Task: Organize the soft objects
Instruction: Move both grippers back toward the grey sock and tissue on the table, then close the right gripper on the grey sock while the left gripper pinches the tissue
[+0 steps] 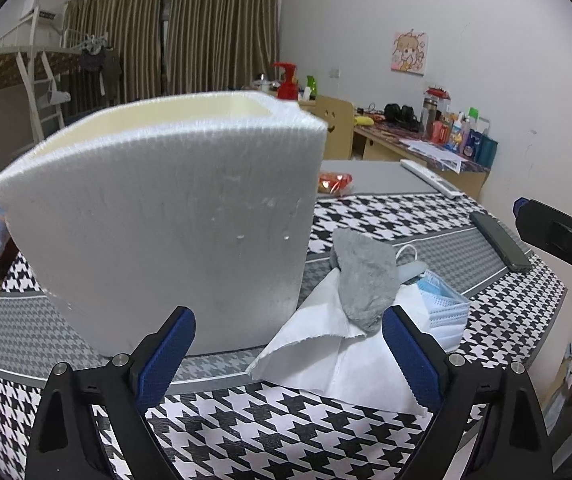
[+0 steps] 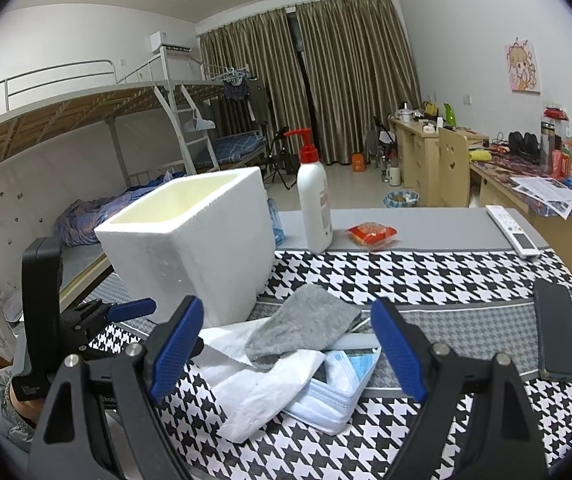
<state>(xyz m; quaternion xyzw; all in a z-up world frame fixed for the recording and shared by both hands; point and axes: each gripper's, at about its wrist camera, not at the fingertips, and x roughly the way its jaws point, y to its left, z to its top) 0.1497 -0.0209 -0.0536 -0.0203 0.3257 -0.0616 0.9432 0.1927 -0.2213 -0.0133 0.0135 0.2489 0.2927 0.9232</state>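
Mostly buried under grey sock (image 2: 302,330) and white tissue (image 2: 254,392): blue face masks (image 2: 332,396). Hidden behind foam box (image 1: 158,216): pump bottle body (image 1: 287,84). Unreadable: desk clutter labels (image 2: 570,160).

Foam box (image 2: 190,240) on tabletop (image 2: 426,280), left. Sock (image 2: 302,330) on tissue (image 2: 254,392), right of box, masks (image 2: 334,396) beside, maybe partly under. Pump bottle (image 2: 314,208), snack packet (image 2: 372,234), remote (image 2: 512,232) behind; phone (image 2: 556,336) far right.
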